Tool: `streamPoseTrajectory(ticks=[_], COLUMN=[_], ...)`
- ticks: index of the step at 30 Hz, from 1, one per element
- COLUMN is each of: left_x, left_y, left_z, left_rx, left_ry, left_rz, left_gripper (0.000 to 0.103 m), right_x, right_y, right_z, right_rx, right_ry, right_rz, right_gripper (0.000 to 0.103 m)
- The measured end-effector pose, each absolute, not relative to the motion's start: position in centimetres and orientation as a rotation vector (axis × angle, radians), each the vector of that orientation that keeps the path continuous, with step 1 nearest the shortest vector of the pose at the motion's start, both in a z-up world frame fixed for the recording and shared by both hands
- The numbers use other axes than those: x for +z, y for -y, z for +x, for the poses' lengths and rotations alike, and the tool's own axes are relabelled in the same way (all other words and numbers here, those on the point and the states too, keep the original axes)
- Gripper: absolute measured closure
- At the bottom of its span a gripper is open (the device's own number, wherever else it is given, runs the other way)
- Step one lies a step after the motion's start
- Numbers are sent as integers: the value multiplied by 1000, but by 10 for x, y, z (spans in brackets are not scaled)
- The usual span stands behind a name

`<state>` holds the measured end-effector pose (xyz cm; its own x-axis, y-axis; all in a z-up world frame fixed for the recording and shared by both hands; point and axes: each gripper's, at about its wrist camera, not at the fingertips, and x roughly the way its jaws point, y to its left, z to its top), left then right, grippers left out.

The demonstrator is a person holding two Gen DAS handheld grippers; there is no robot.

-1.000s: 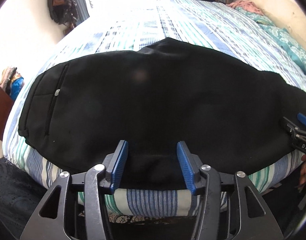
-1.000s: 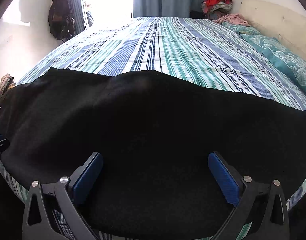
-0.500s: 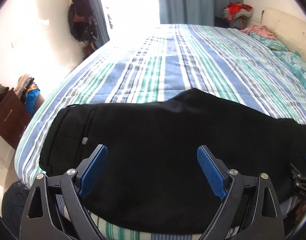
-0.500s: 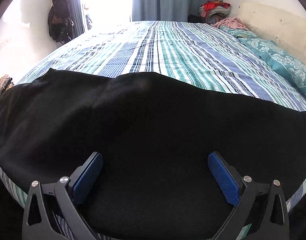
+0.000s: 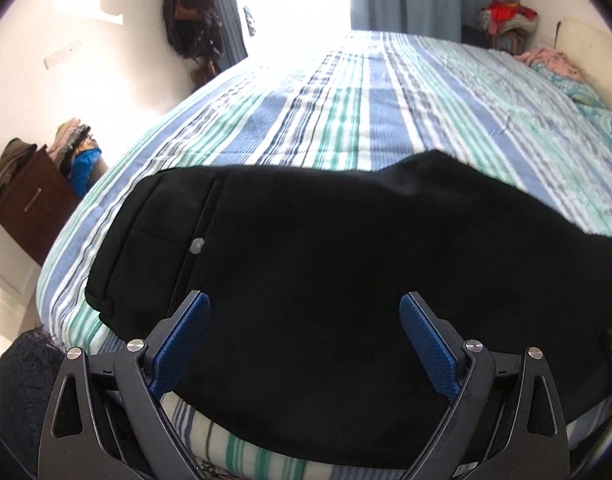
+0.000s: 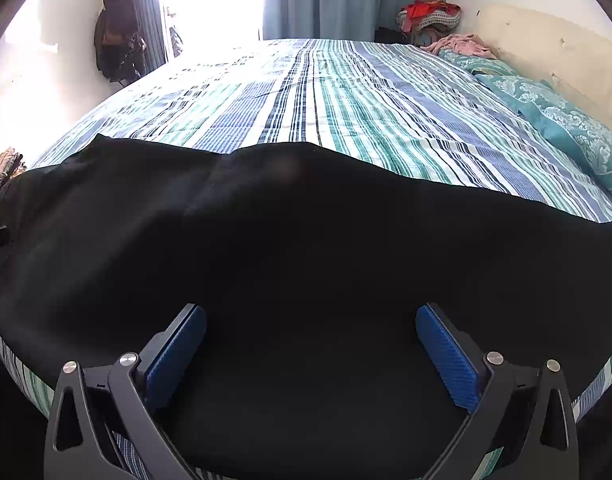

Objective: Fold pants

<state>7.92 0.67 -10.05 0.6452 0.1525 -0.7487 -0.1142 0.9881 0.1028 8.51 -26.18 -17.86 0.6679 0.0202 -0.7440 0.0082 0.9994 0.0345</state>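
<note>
At the bottom of both wrist views, the left gripper [image 5: 304, 338] and right gripper [image 6: 311, 346] hover wide apart and empty over black pants [image 5: 346, 280], apparently folded leg-on-leg across the near edge of the striped bed [image 6: 326, 92], crosswise folds seemingly remaining.

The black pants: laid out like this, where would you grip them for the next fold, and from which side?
Probably the waistband end of the black pants, with the left gripper, open, coming in from that outer end. The pants lie flat lengthwise along the striped bedspread, with the pocket button marking the waist, so that edge can lift across toward the leg end.
</note>
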Motion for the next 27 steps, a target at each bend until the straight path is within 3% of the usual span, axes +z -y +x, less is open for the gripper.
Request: streamPoseTrajectory(ticks=[7, 12, 15, 19, 23, 27], left_x=[-89, -138, -150, -149, -149, -148], left_y=[42, 61, 46, 49, 49, 49], left_z=[99, 117, 109, 108, 109, 109], left_rx=[30, 30, 21, 24, 28, 36], left_ry=[-849, -976, -922, -915, -912, -927], left_rz=[57, 197, 113, 125, 124, 114], left_gripper=[6, 4, 1, 0, 0, 0], right_x=[-178, -167, -153, -144, -158, -172], right_y=[262, 269, 291, 352, 437, 544], right_z=[86, 86, 82, 104, 138, 134], right_rx=[9, 46, 71, 75, 75, -101], right_ry=[-845, -881, -867, -924, -1131, -1217], right_rz=[31, 59, 167, 251, 151, 41], right_gripper=[0, 0, 0, 0, 1, 4])
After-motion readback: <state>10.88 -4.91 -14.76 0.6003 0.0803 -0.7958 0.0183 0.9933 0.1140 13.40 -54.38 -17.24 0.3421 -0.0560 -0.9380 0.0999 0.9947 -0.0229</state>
